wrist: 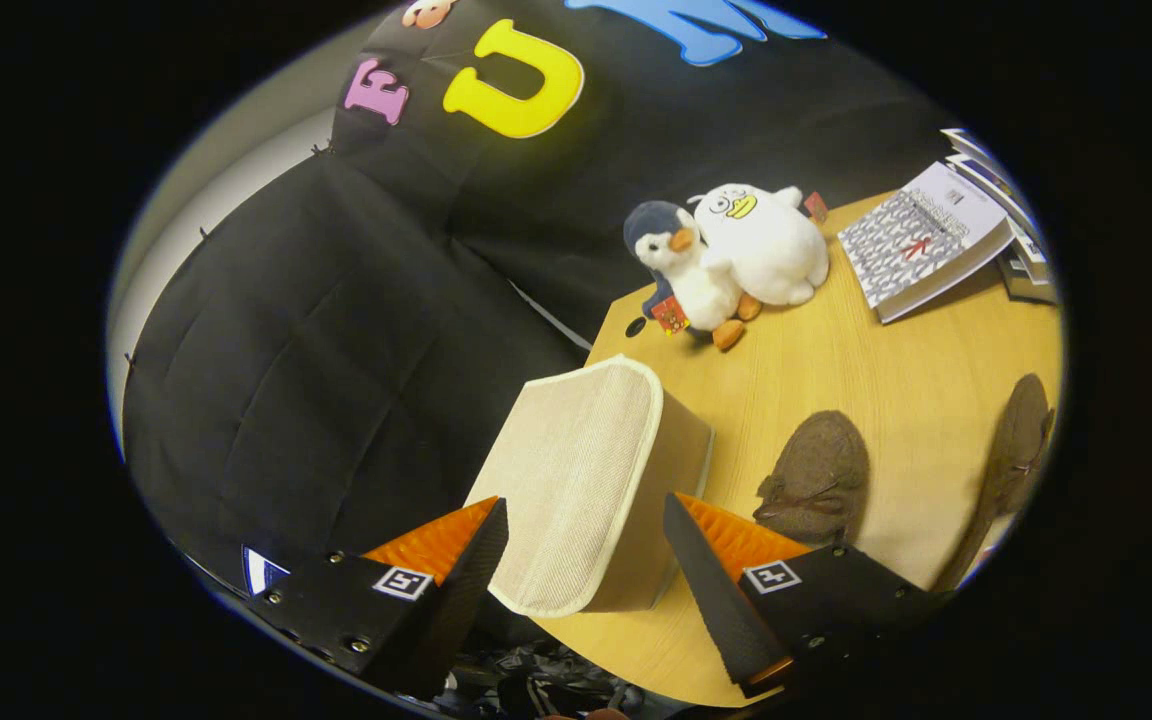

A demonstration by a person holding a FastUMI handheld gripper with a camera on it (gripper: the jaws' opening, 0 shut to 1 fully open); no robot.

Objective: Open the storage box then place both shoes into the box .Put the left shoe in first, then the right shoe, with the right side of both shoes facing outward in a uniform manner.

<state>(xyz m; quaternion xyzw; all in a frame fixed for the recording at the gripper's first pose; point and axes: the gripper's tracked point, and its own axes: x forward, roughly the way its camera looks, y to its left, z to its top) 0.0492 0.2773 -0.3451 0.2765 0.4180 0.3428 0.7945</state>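
Box (pixel 586 480) lid down, mid frame, between spread fingers (pixel 586 560); shoes (pixel 816 480) out at right. All left.

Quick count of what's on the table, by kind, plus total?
Storage box: 1, lid closed, between the open gripper fingers
Shoes: 2, brown
Plush toys: 2, a penguin and a white duck
Book stack: 1, exact number of books unclear
Total: 6

Gripper view, tilted, close above storage box (pixel 586 480) — facing table (pixel 896 380)
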